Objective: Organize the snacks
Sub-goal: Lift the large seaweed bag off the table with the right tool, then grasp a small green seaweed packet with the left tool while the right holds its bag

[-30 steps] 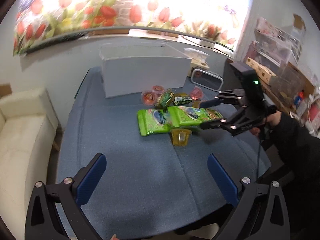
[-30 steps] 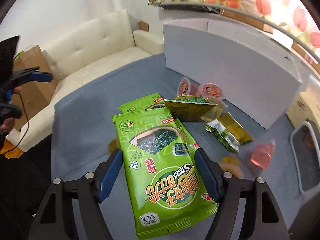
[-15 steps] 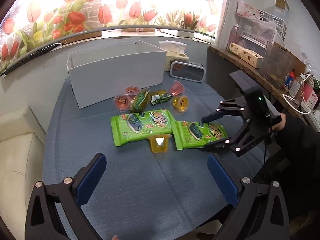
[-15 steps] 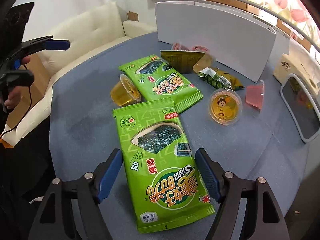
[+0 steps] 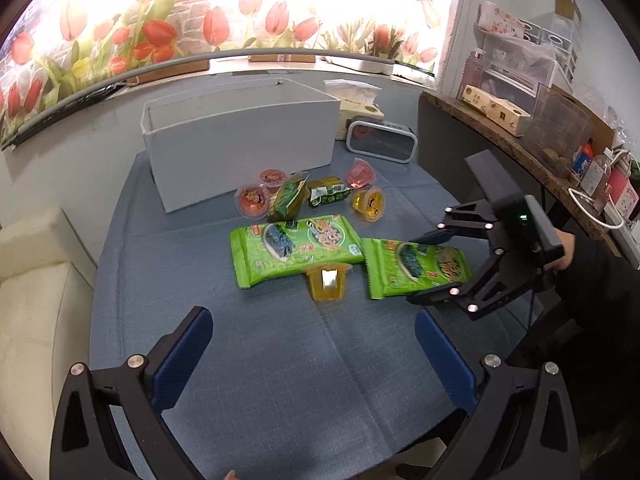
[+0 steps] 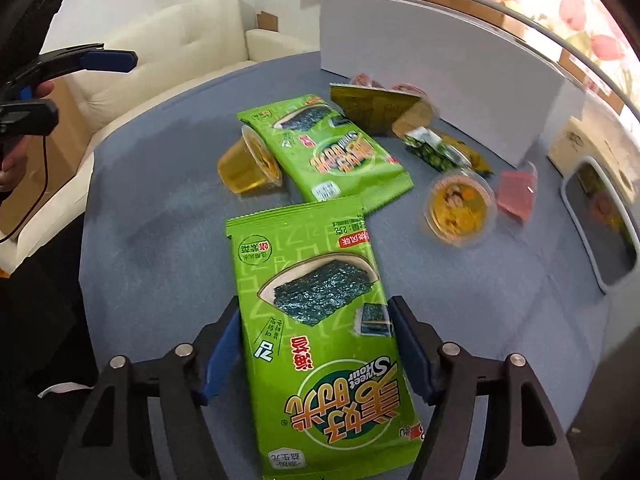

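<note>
- Snacks lie scattered on the blue table (image 5: 280, 360), grouped toward its far edge in front of the white box (image 5: 240, 152).
- Nearest seaweed packet (image 6: 320, 320) lies flat by the table's right edge, between the right gripper's (image 6: 316, 348) blue pads; the jaws are closing, and whether the pads press it yet I cannot tell.
- Second seaweed packet (image 5: 296, 244) sits mid-table, with a yellow jelly cup (image 5: 328, 284) touching its near edge.
- Red jelly cups (image 5: 252, 200), small green packets (image 5: 326, 196) and another yellow cup (image 5: 368, 204) crowd the box's front wall.
- Left gripper (image 5: 312, 364) hovers spread wide over bare cloth, holding nothing.
- Grey clock (image 5: 382, 142) stands beside the box.
</note>
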A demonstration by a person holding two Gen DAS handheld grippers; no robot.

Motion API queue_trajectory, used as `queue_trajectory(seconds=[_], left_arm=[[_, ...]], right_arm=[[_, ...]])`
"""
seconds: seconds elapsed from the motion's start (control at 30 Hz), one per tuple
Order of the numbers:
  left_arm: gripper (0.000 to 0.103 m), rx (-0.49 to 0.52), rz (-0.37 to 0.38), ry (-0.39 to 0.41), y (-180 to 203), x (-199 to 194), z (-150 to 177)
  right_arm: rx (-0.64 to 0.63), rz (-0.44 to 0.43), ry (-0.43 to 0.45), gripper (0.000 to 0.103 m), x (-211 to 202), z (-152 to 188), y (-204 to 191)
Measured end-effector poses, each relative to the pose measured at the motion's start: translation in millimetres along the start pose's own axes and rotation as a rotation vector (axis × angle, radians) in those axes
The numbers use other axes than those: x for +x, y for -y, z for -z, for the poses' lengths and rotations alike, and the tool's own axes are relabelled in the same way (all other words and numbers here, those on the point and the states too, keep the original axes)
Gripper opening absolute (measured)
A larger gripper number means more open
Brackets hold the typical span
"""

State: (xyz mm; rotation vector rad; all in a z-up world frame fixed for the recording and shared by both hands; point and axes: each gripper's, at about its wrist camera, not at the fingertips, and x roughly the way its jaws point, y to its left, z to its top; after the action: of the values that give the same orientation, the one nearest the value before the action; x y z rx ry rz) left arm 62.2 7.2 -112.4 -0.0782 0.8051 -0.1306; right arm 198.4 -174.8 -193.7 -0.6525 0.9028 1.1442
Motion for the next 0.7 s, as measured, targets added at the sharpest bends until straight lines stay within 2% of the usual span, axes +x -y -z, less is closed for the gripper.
queue_trajectory(seconds=[0.13,0.33,0.4,0.5,0.7], left_arm=[[0.103,0.166,0.026,0.003,12.2,16.9,-7.7],[0.103,0.577,0.147,-0.071,51.2,51.6,-27.8],[0.103,0.657,0.204,-0.103,58.9,63.6,-37.7],[0.103,0.712,0.233,-0.156,63.7,87.4,-51.5],[0.103,0.691,0.309,-0.274,52.7,138.8,-78.0]], right_arm=[[0.099,0.022,0.057,0.075,-31.7,16.6,3.6],[0.247,0.022,0.122,0.075,-78.0,40.3,-5.5],[0.27,0.038,0.149,0.075,-91.9,49.8,-13.9],[0.321,0.037,0.178,0.075,-105.2,61.4,-24.5],[0.4,0.017,0.218,0.075,-119.9,84.0,-45.4]])
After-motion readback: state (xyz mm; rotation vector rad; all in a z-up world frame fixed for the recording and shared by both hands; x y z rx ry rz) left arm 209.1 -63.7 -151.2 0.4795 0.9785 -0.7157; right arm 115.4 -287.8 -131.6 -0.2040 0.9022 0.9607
